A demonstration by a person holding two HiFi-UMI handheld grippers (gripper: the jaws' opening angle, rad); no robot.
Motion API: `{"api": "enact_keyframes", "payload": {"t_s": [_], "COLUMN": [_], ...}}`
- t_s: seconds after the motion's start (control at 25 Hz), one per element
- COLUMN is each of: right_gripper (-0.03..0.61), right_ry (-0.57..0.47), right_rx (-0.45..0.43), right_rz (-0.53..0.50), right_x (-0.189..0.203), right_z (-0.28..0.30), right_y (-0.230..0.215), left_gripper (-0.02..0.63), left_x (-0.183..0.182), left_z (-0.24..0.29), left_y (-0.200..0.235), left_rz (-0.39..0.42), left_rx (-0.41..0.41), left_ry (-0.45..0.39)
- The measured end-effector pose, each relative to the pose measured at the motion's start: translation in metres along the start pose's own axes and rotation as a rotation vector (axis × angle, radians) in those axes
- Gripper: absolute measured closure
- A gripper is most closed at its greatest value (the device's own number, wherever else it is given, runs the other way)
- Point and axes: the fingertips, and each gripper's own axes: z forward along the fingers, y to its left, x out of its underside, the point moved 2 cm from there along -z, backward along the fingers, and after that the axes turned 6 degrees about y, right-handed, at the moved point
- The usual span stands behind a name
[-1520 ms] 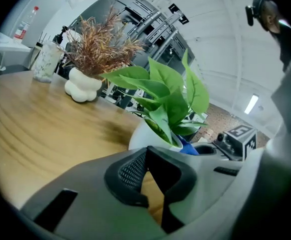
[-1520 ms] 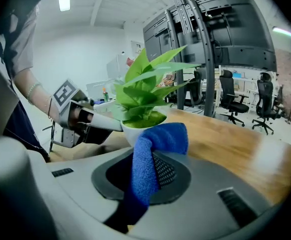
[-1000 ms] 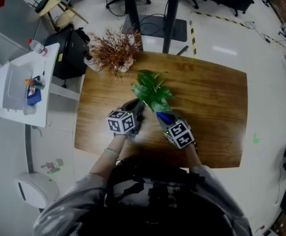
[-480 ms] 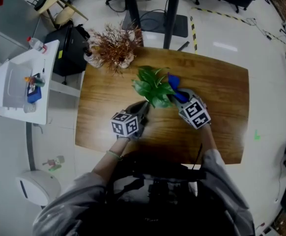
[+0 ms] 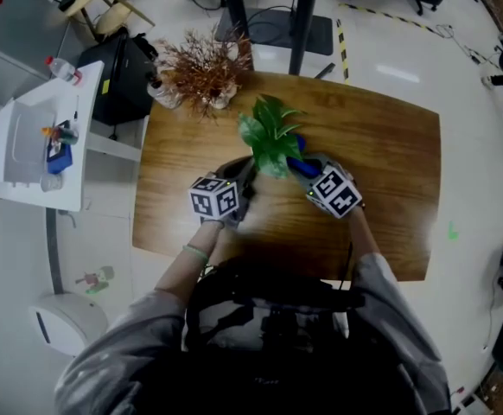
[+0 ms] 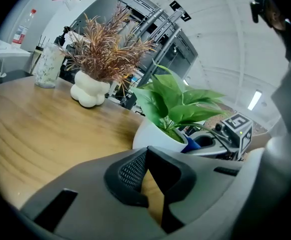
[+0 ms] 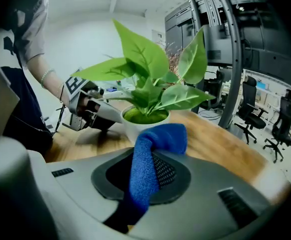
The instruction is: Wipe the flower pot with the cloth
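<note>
The right gripper point(image 5: 308, 169) is seen to have been carried, over the last second, from the near side of the white round flower pot point(image 7: 135, 125) round to its right side, and the blue terry cloth point(image 7: 150, 159) has been brought along with it. The left gripper point(image 5: 243, 180) has been kept at the pot's near-left side throughout. From this it is judged that the wipe is under way, with part of the pot's wall already swept and the far side probably still to be covered. The right gripper's jaws are pinched on the cloth, a folded end of which is pushed out past the tips toward the pot's rim; whether cloth and pot are actually in contact cannot be told. The left gripper's jaws are pressed together at the tips with nothing held between them, and they are set just beside the pot's base, perhaps to steady it. The pot stands upright near the middle of the brown wooden table point(image 5: 381, 171), mostly hidden from above by its green leafy plant point(image 5: 269, 132).
</note>
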Motion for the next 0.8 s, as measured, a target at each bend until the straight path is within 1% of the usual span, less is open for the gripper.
{"api": "enact_keyframes", "payload": {"t_s": [0.12, 0.32, 0.48, 0.56, 0.64, 0.8], "right_gripper": [0.526, 0.526, 0.526, 0.526, 0.526, 0.526], "right_ry": [0.013, -0.001, -0.017, -0.043, -0.075, -0.163], "right_rx": [-0.006, -0.002, 0.034, 0.074, 0.116, 0.182], "right_rz": [0.024, 0.093, 0.163, 0.231, 0.321, 0.487], "right_x": [0.006, 0.003, 0.001, 0.004, 0.006, 0.001], "right_z": [0.011, 0.024, 0.024, 0.019, 0.007, -0.018], "right_y": [0.015, 0.028, 0.029, 0.025, 0.025, 0.039], "left_gripper": [0.609, 0.609, 0.609, 0.609, 0.609, 0.609], "left_x": [-0.009, -0.022, -0.025, -0.026, -0.023, -0.015], "left_z": [0.005, 0.012, 0.008, 0.002, -0.007, -0.032], "left_y": [0.008, 0.02, 0.021, 0.018, 0.015, 0.007], "left_rz": [0.004, 0.0, 0.003, 0.006, 0.006, 0.034], "left_rx": [-0.009, -0.022, -0.011, 0.001, 0.013, 0.035], "left_ry": [-0.006, -0.011, -0.015, -0.026, -0.036, -0.044]}}
